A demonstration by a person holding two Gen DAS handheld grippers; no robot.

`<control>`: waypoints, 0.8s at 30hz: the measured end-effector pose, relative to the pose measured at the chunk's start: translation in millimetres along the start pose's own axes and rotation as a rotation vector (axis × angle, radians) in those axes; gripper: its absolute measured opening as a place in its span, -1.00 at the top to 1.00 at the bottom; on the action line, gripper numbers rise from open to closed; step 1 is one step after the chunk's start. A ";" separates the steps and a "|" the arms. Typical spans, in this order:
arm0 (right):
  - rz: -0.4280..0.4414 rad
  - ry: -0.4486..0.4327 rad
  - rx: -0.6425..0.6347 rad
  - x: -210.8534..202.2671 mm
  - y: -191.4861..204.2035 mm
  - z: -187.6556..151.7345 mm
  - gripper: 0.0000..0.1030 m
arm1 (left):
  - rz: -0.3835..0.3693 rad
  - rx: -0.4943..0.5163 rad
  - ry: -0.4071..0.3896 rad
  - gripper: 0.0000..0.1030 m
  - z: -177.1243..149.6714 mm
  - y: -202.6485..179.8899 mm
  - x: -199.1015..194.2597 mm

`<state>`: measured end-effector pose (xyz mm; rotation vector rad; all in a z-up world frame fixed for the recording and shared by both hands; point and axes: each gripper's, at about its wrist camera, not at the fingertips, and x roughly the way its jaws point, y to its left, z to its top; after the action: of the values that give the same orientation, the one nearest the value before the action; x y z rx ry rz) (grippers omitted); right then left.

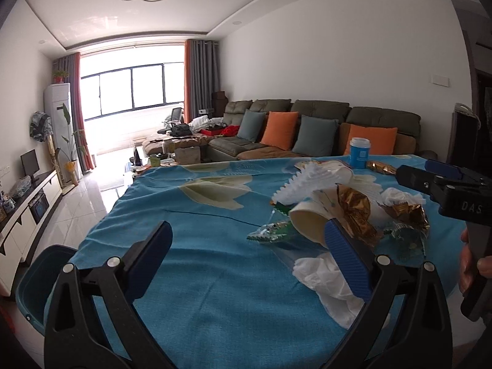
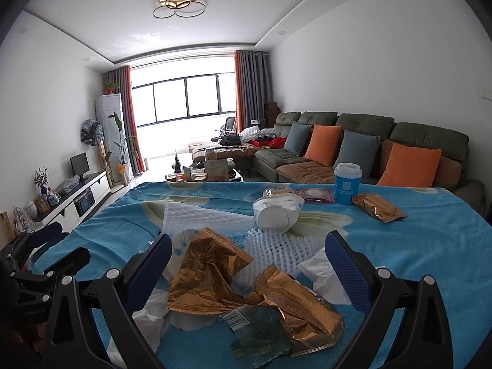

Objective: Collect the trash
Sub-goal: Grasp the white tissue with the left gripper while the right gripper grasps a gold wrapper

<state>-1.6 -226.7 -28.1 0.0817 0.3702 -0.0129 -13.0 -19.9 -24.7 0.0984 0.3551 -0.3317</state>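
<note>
Trash lies in a pile on the blue flowered tablecloth (image 1: 190, 246). In the left wrist view I see a tipped paper cup (image 1: 307, 224), gold foil wrappers (image 1: 356, 215), a green wrapper (image 1: 270, 233), white foam netting (image 1: 310, 181) and white tissue (image 1: 323, 279). My left gripper (image 1: 249, 261) is open and empty, left of the pile, its right finger over the tissue. My right gripper (image 2: 249, 267) is open and empty, straddling gold wrappers (image 2: 209, 273) and a green wrapper (image 2: 261, 335). The right gripper's body shows in the left view (image 1: 446, 190).
A blue bin (image 1: 33, 286) stands beside the table's left edge. Farther back on the table are a blue lidded cup (image 2: 347, 184), a tipped white cup (image 2: 276, 215), a sealed gold packet (image 2: 378, 207) and a pink packet (image 2: 313, 196). A sofa (image 2: 369, 153) stands behind.
</note>
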 end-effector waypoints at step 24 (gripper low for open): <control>0.015 0.195 -0.089 4.7 -18.7 -25.0 0.72 | -0.393 -0.037 0.321 0.51 -39.2 -33.2 51.9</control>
<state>-6.7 -243.3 -54.5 -0.0026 0.5640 0.0270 9.0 -60.9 -81.1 0.0447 0.7018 -0.7008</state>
